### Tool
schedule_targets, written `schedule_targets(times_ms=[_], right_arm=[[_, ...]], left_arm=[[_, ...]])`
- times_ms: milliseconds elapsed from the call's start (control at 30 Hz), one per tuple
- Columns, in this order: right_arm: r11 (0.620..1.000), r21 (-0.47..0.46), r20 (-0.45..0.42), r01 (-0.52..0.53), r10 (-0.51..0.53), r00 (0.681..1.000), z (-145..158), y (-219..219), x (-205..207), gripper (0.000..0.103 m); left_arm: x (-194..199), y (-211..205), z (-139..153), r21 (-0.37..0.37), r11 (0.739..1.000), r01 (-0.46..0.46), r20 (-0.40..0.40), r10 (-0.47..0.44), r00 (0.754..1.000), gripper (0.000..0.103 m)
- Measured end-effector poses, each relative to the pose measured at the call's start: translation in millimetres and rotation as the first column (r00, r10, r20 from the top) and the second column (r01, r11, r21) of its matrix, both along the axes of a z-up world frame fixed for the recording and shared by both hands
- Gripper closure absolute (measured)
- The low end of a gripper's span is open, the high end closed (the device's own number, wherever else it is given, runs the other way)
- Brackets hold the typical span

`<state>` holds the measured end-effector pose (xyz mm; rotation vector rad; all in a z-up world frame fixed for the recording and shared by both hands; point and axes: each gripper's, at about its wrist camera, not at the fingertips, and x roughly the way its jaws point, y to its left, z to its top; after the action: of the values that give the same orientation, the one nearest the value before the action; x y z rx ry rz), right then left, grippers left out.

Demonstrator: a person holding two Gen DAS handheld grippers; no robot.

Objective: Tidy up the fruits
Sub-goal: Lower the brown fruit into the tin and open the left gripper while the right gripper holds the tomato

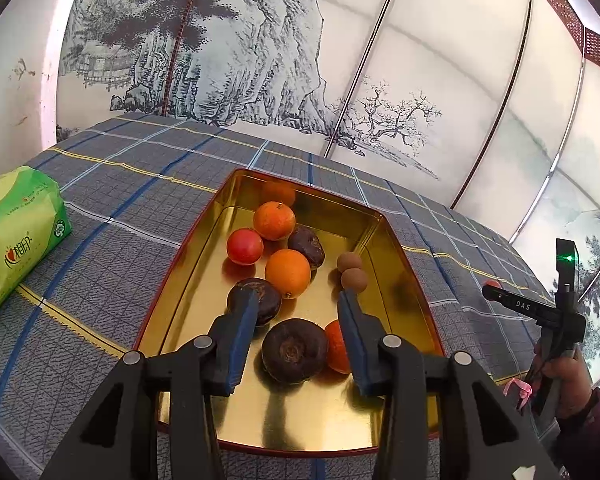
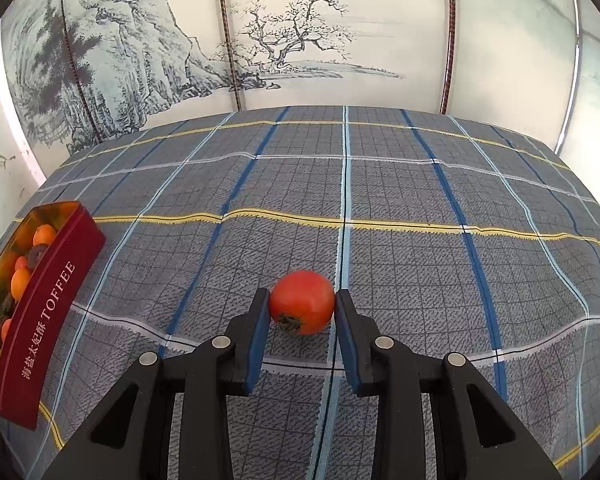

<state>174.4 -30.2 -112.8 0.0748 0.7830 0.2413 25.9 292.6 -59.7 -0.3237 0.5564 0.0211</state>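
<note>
From my left wrist, my left gripper [image 1: 298, 300] hangs just over the near end of the gold-lined tin [image 1: 396, 240], its jaws parted with nothing pinched between them. Below the gap I see a dark round fruit [image 1: 294, 350] resting loose on the tin floor, apart from both pads. Two oranges [image 1: 288, 274], a red fruit [image 1: 245, 246], more dark fruits and two small brown longans [image 1: 352, 274] sit gathered in there, because the tin is where I am collecting everything. I judge this hand is idle and waits over the tin. Far right, my other hand [image 1: 568, 376] holds its tool low over the plaid cloth [image 1: 112, 208]. A green tissue pack [image 1: 16, 240] lies off to the left, out of the way.

From my right wrist, my right gripper [image 2: 302, 300] is clenched on a red tomato [image 2: 302, 302], both blue pads touching its sides, stem end turned toward me. It seems to sit on the cloth-covered counter [image 2: 420, 264], well apart from the red tin wall [image 2: 48, 304] at the left. I grip it across its middle so it will not roll when I lift it over.
</note>
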Motion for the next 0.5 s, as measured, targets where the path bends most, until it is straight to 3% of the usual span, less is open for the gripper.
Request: schedule_targets(times_ms=[200,500], right_arm=[[1.000,-0.003,0.001,0.003,-0.003,1.000,-0.8,-0.5,0.5,0.069],[1.000,-0.017,0.003,-0.020,0.020,1.000,-0.8,1.3,3.0,0.069]], left_arm=[[-4.1,-2.7,2.2,0.030,0.999,-0.016,0.012,0.015,1.000,0.053],[-10.3,-6.3,5.9,0.088,0.994,-0.065,0.030,0.063,0.998,0.025]])
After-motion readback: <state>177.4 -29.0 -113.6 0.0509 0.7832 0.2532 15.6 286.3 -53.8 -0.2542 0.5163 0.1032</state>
